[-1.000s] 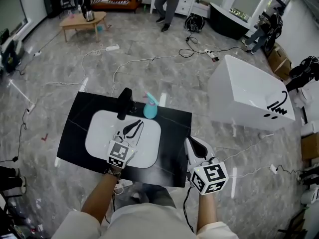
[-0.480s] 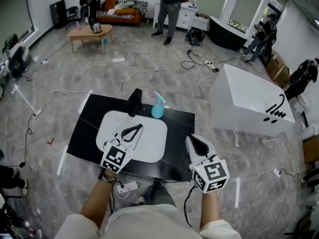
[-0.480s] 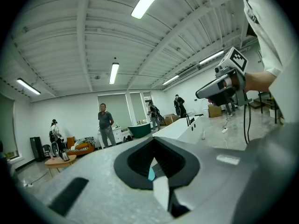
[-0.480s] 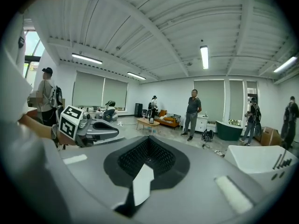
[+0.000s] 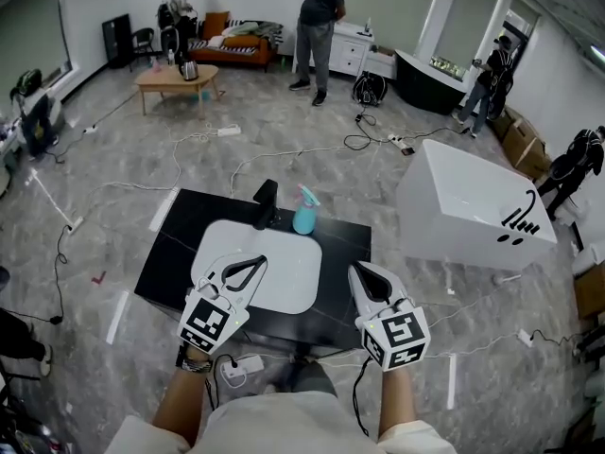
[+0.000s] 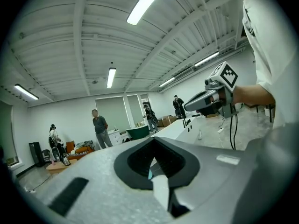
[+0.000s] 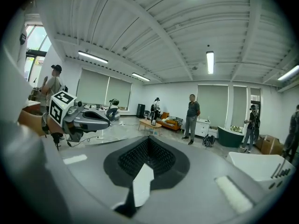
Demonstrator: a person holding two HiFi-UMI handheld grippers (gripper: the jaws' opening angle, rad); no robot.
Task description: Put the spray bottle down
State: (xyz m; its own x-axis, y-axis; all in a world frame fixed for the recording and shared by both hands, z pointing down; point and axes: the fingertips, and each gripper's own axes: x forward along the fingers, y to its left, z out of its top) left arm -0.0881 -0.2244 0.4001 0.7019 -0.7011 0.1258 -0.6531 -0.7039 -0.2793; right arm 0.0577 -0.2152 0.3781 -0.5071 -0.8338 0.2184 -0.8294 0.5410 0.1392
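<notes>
Countertop (image 5: 168, 265) holds the spray bottle (image 5: 304, 212) beyond left tool (image 5: 255, 264) and right tool (image 5: 359, 271) (both pressed together).

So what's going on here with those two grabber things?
A person stands at a black counter with a white sink, holding a two-jaw gripper in each hand. The teal spray bottle stands upright on the counter beside the black faucet, nothing gripping it. The left gripper and right gripper are both shut and empty, near the counter's front edge.
</notes>
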